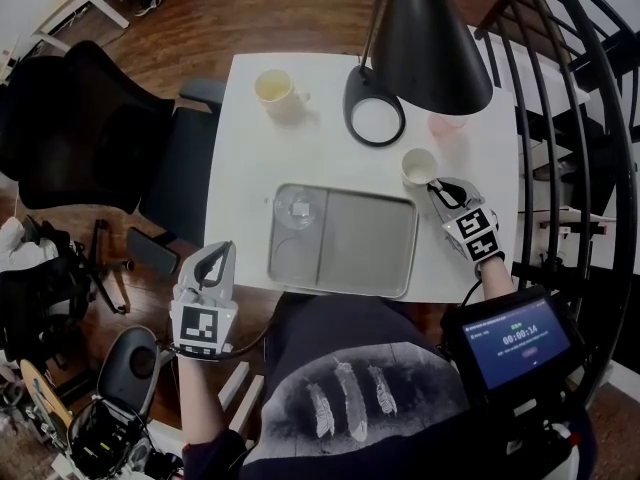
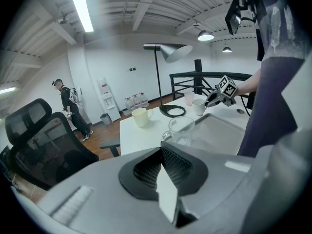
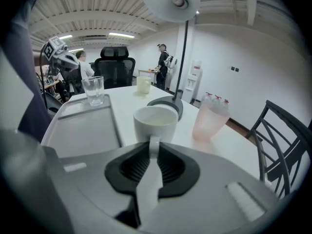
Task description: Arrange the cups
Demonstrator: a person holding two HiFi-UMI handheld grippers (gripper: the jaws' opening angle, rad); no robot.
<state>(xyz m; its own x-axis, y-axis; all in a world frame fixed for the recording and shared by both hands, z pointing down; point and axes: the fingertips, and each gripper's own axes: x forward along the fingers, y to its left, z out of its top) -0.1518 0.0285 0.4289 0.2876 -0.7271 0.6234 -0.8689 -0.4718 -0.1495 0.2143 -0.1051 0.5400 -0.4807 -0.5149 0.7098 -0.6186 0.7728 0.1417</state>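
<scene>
**Mug pinched by its handle, tray waiting**

Head view: the right gripper (image 1: 437,185) meets the white mug (image 1: 418,165) on the table (image 1: 240,168), just right of the grey tray (image 1: 380,258), where a glass (image 1: 298,208) already stands. A hold on the thin handle alone could let the mug swing or slip when lifted, or clip the pink cup (image 1: 447,123) nearby.

Left gripper view: the left gripper (image 2: 163,152), held off the table's edge, has its jaws pressed together on nothing.

Right gripper view: the jaws are nearly together, pinching the mug's handle.
</scene>
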